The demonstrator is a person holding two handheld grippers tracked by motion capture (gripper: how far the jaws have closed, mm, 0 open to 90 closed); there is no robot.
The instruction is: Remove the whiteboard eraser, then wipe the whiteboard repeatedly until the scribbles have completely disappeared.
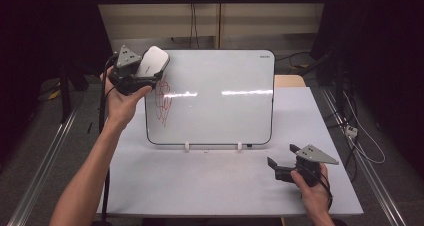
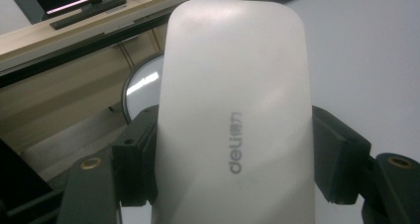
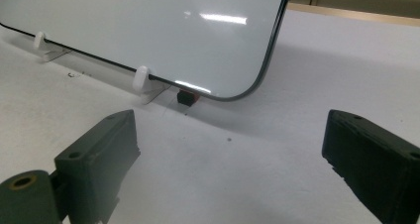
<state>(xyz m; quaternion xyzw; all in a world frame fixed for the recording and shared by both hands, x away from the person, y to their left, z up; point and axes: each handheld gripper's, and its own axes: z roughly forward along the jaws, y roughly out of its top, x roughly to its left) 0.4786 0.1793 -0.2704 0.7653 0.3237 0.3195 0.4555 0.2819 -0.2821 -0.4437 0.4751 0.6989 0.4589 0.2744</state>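
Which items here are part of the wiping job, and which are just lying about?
In use:
left gripper, shut on the white eraser
whiteboard with red scribble

Idle:
right gripper, open, resting on the table
small dark object under the board's corner

Bare table (image 1: pixel 200 181) (front half) before propped whiteboard (image 1: pixel 220 101).

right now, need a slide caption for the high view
Left gripper holds a white eraser at the whiteboard above red scribbles; right gripper rests open on the table.
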